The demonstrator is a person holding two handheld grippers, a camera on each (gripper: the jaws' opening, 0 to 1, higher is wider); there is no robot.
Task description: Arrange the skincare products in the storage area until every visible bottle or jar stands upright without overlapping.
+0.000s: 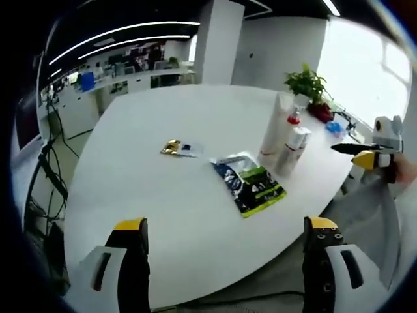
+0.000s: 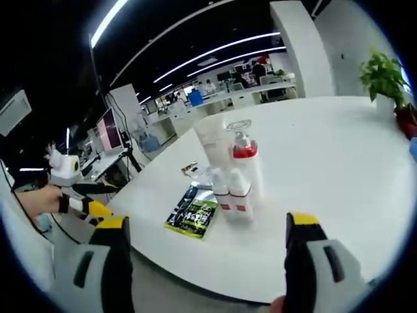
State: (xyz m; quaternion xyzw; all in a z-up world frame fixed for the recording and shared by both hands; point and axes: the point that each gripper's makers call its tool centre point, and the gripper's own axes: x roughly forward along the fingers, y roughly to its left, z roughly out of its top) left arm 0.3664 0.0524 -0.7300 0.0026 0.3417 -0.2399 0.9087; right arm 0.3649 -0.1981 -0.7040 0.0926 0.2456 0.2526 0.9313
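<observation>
Skincare bottles [image 1: 287,140] stand bunched together on the right side of the white desk [image 1: 195,195] in the left gripper view, near that edge and already upright as far as I can tell. Going left to right across that view: a small gold packet [image 1: 172,147] sits well apart from everything, then a flat green-and-black sachet pack [image 1: 249,182] lies just beside the bottles, then the cluster itself, then a potted plant [image 1: 306,85] further back.

Left tongs [image 1: 225,241] hang wide open with nothing between them, off the near edge of the desk. Right tongs [image 2: 205,244] are open and empty too, lined up facing the cluster from the other side.

In the right gripper view the group reads better: a tall translucent tube [image 2: 214,145] at the back, a white bottle with a red band and clear cap [image 2: 247,166] beside it, and two short white tubes with red stripes [image 2: 231,194] in front. They're packed so tight they look like they touch, can't tell for sure.

My take: nothing's tipped over, so the job is spacing. I'd come in slow with the right tongs, grip one of the short front tubes low, and slide it clear without knocking the tall ones.
</observation>
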